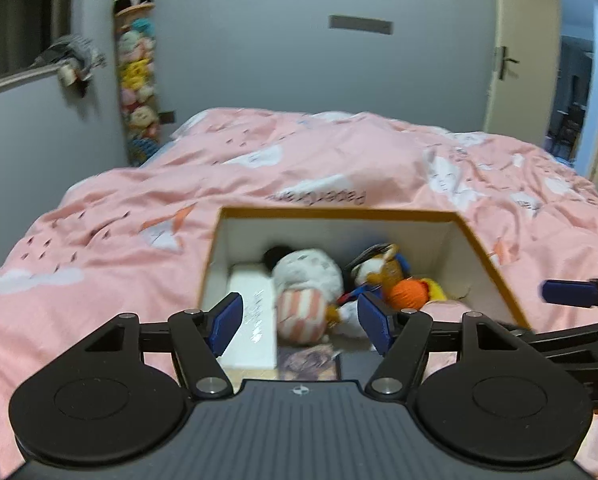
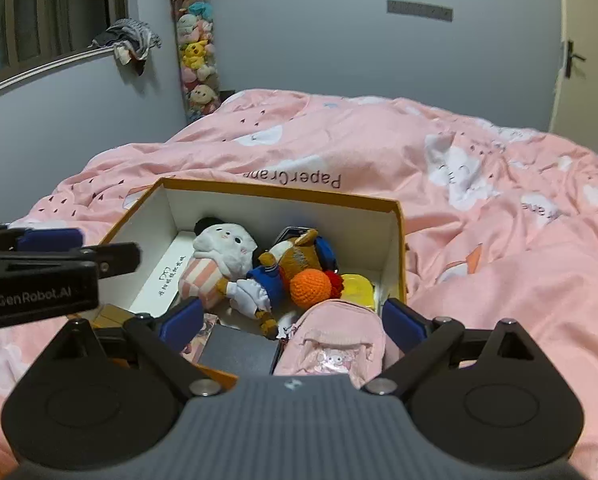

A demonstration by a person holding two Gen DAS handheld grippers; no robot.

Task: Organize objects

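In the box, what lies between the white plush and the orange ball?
A brown plush in blue clothes lies between the white plush and the orange ball, clearest in the right wrist view.

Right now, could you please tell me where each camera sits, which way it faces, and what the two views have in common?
Left wrist: on the left gripper, facing down over the orange-rimmed box on the pink duvet; its own open jaws show, plus the right gripper's finger at the right edge.
Right wrist: on the right gripper, facing the same box from slightly further right, above a pink mini backpack; jaws wide open and empty; the left gripper enters at left.
Shared: box, white plush, orange crochet ball, duvet, plush tower.
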